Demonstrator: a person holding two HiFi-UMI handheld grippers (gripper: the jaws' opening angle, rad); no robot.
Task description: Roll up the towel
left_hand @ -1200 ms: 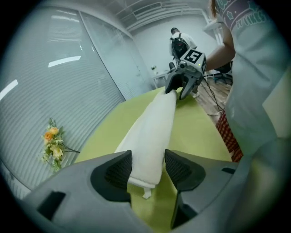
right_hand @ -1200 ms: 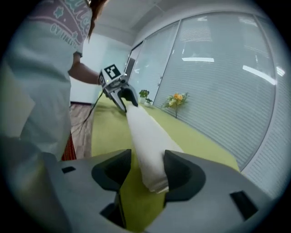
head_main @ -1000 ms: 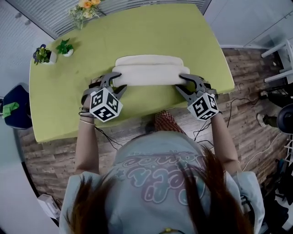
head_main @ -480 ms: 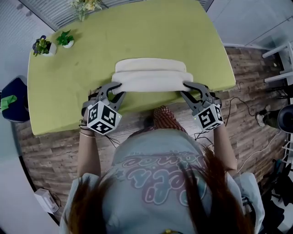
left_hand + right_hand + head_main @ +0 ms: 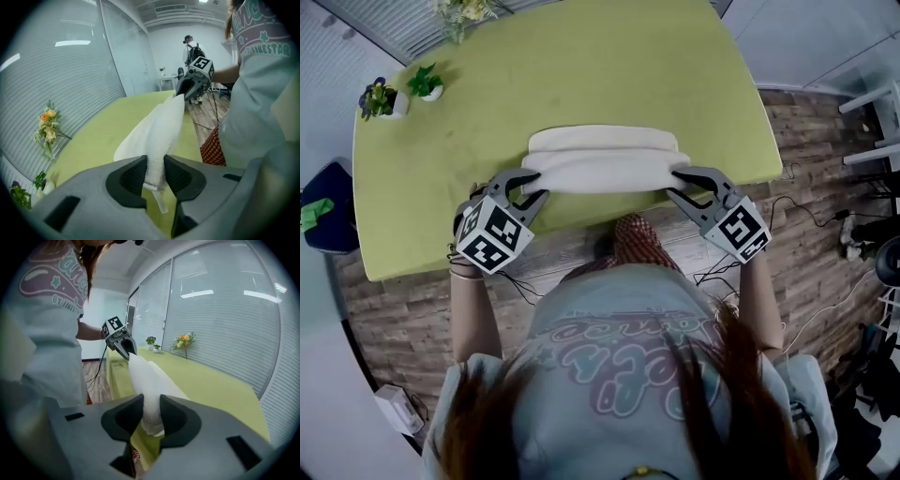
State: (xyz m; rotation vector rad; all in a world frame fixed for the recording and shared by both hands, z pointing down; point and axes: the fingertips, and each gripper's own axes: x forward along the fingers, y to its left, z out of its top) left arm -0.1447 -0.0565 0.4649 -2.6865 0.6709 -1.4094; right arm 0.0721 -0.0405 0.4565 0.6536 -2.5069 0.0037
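A white towel point(image 5: 605, 159) lies folded into a long band on the green table point(image 5: 609, 66), near its front edge. My left gripper point(image 5: 528, 183) is shut on the towel's left end and my right gripper point(image 5: 684, 182) on its right end. In the left gripper view the pads point(image 5: 133, 176) pinch the towel's point(image 5: 161, 126) thick edge, which stretches off to the right gripper point(image 5: 185, 91). The right gripper view shows the towel point(image 5: 150, 376) squeezed between that gripper's pads point(image 5: 171, 416) and running to the left gripper point(image 5: 125, 348). Both jaws have just been closing onto the cloth; the right jaws then eased slightly.
Two small potted plants point(image 5: 377, 98) point(image 5: 427, 86) and a bunch of flowers point(image 5: 455, 11) stand at the table's far left. A blue seat point(image 5: 323, 206) is left of the table. Cables lie on the wooden floor point(image 5: 787, 234). A person point(image 5: 191, 47) stands far back in the room.
Both grippers' jaws narrowed onto the towel's ends. Both hands came slightly toward the table's front edge, and the marker cubes rolled outward. The towel's near fold is drawn taut between them.
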